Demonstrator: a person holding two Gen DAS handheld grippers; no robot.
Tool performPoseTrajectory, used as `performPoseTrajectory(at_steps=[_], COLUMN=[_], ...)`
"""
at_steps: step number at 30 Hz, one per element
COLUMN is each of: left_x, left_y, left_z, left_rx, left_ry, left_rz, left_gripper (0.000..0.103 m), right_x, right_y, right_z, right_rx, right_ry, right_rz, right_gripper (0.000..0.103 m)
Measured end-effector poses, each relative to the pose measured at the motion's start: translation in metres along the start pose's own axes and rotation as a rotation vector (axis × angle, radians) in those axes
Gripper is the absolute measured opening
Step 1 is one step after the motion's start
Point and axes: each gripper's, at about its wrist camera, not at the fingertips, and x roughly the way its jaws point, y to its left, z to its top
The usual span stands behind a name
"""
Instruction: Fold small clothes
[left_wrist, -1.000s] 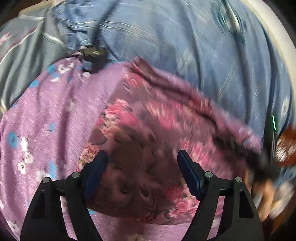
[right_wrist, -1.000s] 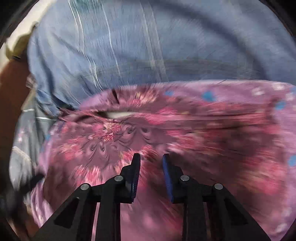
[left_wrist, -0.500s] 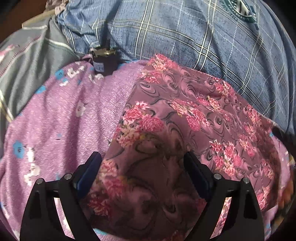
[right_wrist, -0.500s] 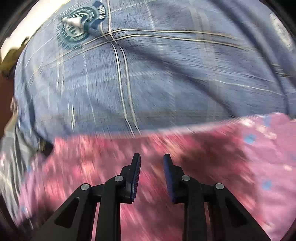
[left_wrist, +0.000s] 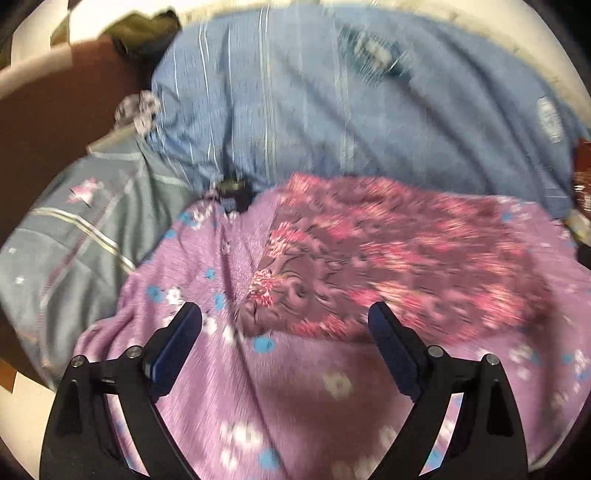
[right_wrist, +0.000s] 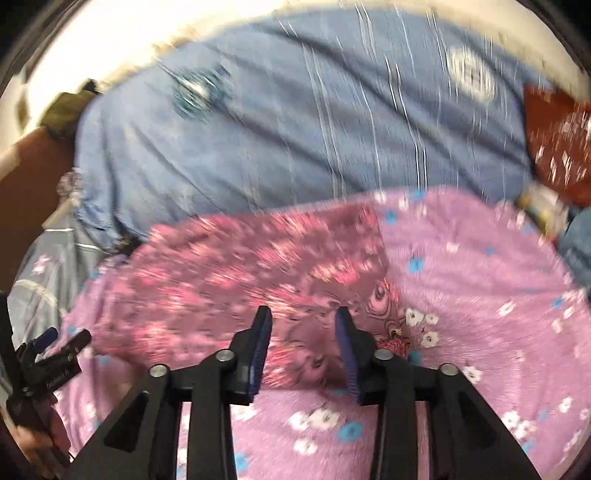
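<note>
Folded rose-patterned garment (left_wrist: 399, 269), dark mauve with pink blooms, lying flat on a lilac floral blanket (left_wrist: 295, 387). In the left wrist view the garment fills the centre and extends toward 3 o'clock; its near-left corner sits just above the gap between the fingers. In the right wrist view the same garment (right_wrist: 236, 280) spreads from the centre toward 9 o'clock, its right edge running down to a corner near the right fingertip. Both views are motion-blurred, so fine fold lines cannot be read.

Left gripper (left_wrist: 284, 325): jaws spread wide, nothing between them, raised clear of the cloth with the garment's near edge just beyond the tips. Right gripper (right_wrist: 303, 325): jaws parted by a moderate gap, not clamped on anything; the garment's near edge lies under or just beyond the tips, and contact cannot be told. The left gripper also appears in the right wrist view at 8 o'clock (right_wrist: 48, 358).

Beyond the blanket, at 12 o'clock, a blue checked bedcover (left_wrist: 351, 122) with printed emblems. At 9 o'clock in the left wrist view, a grey striped cloth (left_wrist: 74, 229). At 2 o'clock in the right wrist view, a dark red patterned fabric (right_wrist: 557, 144).
</note>
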Motion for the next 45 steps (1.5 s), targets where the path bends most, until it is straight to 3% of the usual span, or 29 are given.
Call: performPoseTrajectory(at_steps=[6, 12, 17, 23, 37, 45], left_x=[-0.096, -0.162, -0.191, -0.205, -0.188, -0.184], left_y=[-0.005, 0.005, 0.014, 0.02, 0.016, 0.02], left_z=[-0.001, -0.001, -0.002, -0.003, 0.002, 0.001], left_rx=[0.031, 0.015, 0.003, -0.011, -0.002, -0.015], left_ry=[-0.147, -0.271, -0.328, -0.359, -0.31, -0.282], left_rz=[0.033, 0.031, 0.042, 0.055, 0.066, 0.055], left_gripper=[0.095, 0.1, 0.101, 0.101, 0.101, 0.101], right_x=[-0.086, -0.15, -0.181, -0.193, -0.187, -0.175], right_y=[0.037, 0.057, 0.076, 0.087, 0.091, 0.104], right_z=[-0.02, -0.03, -0.037, -0.04, -0.038, -0.036], right_rx=[-0.018, -0.056, -0.093, -0.099, -0.099, -0.132], right_ry=[-0.117, -0.204, -0.253, -0.281, -0.275, -0.227], right_rz=[0.094, 0.127, 0.148, 0.16, 0.144, 0.019], right_gripper=[0.044, 0.05, 0.053, 0.053, 0.053, 0.053])
